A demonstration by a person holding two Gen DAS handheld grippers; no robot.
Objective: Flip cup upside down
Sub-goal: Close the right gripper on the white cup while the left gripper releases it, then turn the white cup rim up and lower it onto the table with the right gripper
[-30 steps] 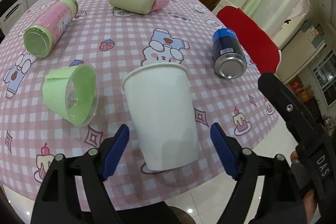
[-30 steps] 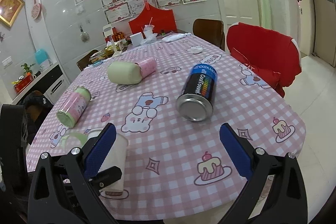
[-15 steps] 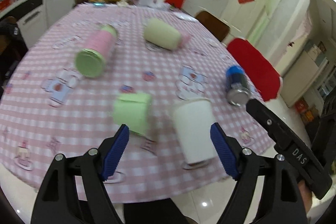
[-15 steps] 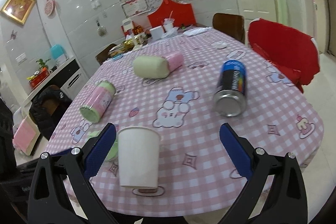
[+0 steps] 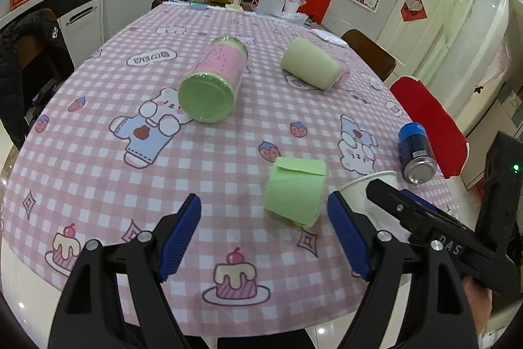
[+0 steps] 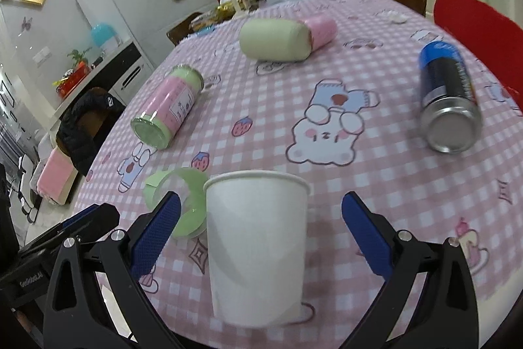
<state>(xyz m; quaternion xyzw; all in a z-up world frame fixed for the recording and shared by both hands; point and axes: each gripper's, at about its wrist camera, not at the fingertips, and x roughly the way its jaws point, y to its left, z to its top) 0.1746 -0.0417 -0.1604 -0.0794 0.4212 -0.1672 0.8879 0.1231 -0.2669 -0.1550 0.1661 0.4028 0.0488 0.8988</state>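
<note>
Between our right tongs [image 6: 258,231], now moved in and spread wide, stands the white paper cup [image 6: 256,247], rim up. Our left tongs [image 5: 263,234] backed off, released. We can grab next.

paper cup [image 6: 258,251] upright on table [image 6: 376,172], near edge | sleeve [image 6: 183,201] lying just left of it | jar [image 6: 166,110] behind-left | can [image 6: 447,107] behind-right | padded bottle [image 6: 281,38] farther back

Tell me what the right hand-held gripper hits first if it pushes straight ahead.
Most likely the upright white paper cup: it stands centred between the open right hand-held gripper, nothing nearer visible.
</note>
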